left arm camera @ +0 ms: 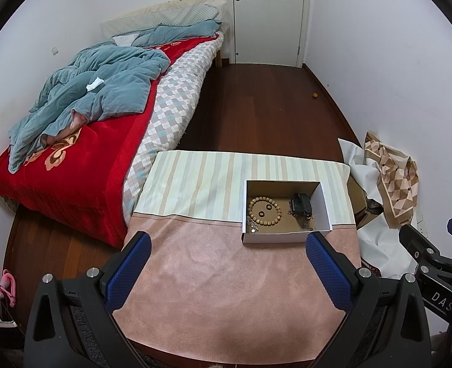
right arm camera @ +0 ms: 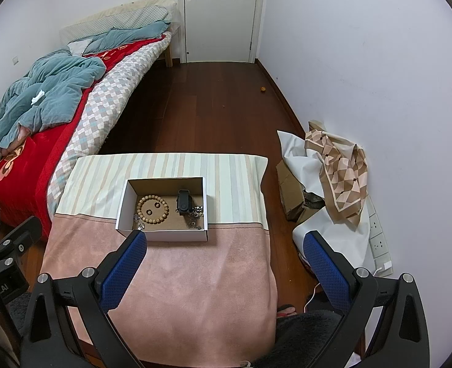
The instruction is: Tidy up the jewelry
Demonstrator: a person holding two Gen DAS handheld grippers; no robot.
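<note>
A white cardboard box (left arm camera: 275,237) (right arm camera: 164,235) stands on the cloth-covered table (left arm camera: 213,291) (right arm camera: 180,276). Inside lie a wooden bead bracelet (left arm camera: 264,211) (right arm camera: 153,209), two small dark rings (left arm camera: 264,210) (right arm camera: 152,208) within its loop, a black watch (left arm camera: 300,204) (right arm camera: 183,202) and silver chains (left arm camera: 304,224) (right arm camera: 195,214). My left gripper (left arm camera: 227,247) is open and empty, above the pink cloth just short of the box. My right gripper (right arm camera: 226,247) is open and empty, to the right of the box's near side.
A bed (left arm camera: 82,141) (right arm camera: 42,116) with a red blanket and a teal quilt stands left of the table. Crumpled cloths and cardboard (left arm camera: 388,184) (right arm camera: 327,184) lie on the floor to the right by the wall. A power strip (right arm camera: 379,239) lies there too.
</note>
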